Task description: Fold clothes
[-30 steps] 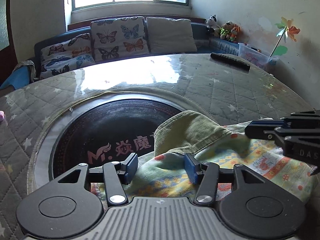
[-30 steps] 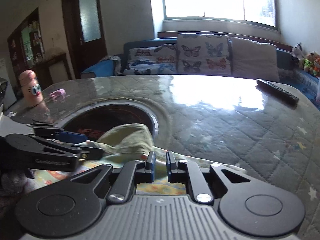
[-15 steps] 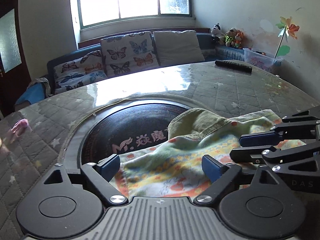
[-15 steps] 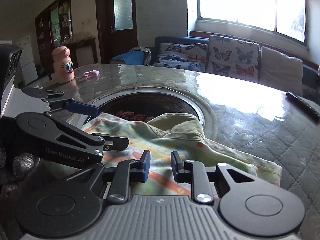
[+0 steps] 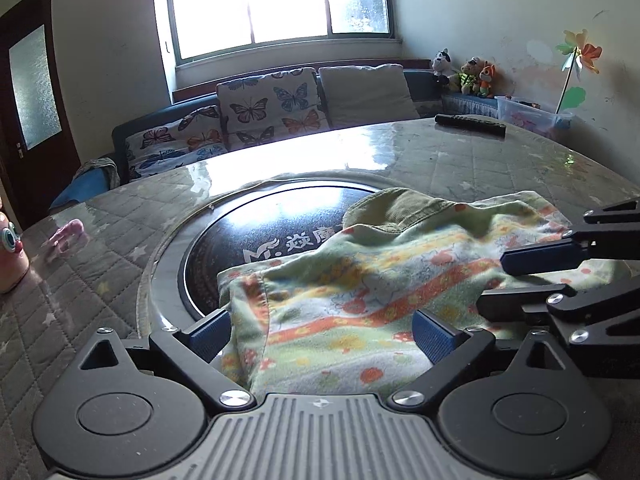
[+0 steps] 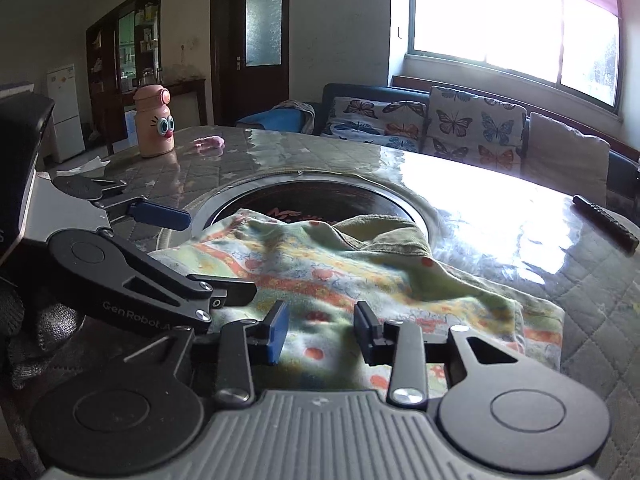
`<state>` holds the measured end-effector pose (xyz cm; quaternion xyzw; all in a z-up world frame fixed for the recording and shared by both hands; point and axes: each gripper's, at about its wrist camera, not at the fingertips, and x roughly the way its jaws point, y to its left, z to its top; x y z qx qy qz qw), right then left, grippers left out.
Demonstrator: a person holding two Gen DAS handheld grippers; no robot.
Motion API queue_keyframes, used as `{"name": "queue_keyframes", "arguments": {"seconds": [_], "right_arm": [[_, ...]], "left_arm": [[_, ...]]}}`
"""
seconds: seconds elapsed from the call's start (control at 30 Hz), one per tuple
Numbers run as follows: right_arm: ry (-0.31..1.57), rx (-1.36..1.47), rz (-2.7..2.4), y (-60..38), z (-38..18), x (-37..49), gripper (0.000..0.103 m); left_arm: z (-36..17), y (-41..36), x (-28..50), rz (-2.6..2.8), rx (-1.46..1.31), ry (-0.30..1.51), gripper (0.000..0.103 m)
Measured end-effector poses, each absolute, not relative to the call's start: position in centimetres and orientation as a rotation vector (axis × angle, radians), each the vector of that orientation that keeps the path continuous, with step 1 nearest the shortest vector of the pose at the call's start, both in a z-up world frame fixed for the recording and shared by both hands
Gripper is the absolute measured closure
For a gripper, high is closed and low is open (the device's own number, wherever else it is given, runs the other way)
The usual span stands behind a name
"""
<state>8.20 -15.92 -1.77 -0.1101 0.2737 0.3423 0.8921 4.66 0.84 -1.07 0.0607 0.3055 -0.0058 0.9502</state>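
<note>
Both grippers now stand open over the garment [image 5: 360,292], holding nothing. The left gripper [image 5: 322,330] has spread its fingers wide; a second ago they were much closer together over the cloth. The right gripper [image 6: 320,330] has opened to a moderate gap; a second ago its fingers were nearly closed at the cloth edge. Both views have also pulled back and risen, so more of the garment shows than before.

The garment lies on the counter [image 5: 500,168], bunched rather than flat. Its far part overlaps the dark round inset [image 5: 256,240] at the counter's centre. A green ribbed section [image 5: 404,208] is turned up at the far edge; the printed fabric slopes toward the grippers. The near hem is hidden behind the gripper bodies.

Judgement: a fold or drag has probably just been released, and the cloth has stayed where it was set. The piece looks only partly folded: ridges and a loose left edge [image 5: 244,300] remain. The next move likely calls for a fresh grasp on an edge or corner, or a smoothing pass.

A remote [image 5: 470,124] lies well apart at the far side.
</note>
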Motion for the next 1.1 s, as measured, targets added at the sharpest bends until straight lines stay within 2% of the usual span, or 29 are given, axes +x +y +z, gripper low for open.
{"name": "queue_keyframes", "arguments": {"seconds": [0.47,0.67,1.1], "right_arm": [[0.577,-0.178,0.635,-19.5,-2.5,6.8,0.06],[0.596,-0.126,0.607,-22.1,-3.1,6.4,0.051],[0.605,-0.119,0.559,-24.0,-2.1,6.0,0.052]], "left_arm": [[-1.6,2.0,3.4,0.029,0.067,0.618,0.0],[-1.8,2.3,3.3,0.026,0.049,0.618,0.0],[-2.0,3.2,3.5,0.009,-0.022,0.64,0.0]]}}
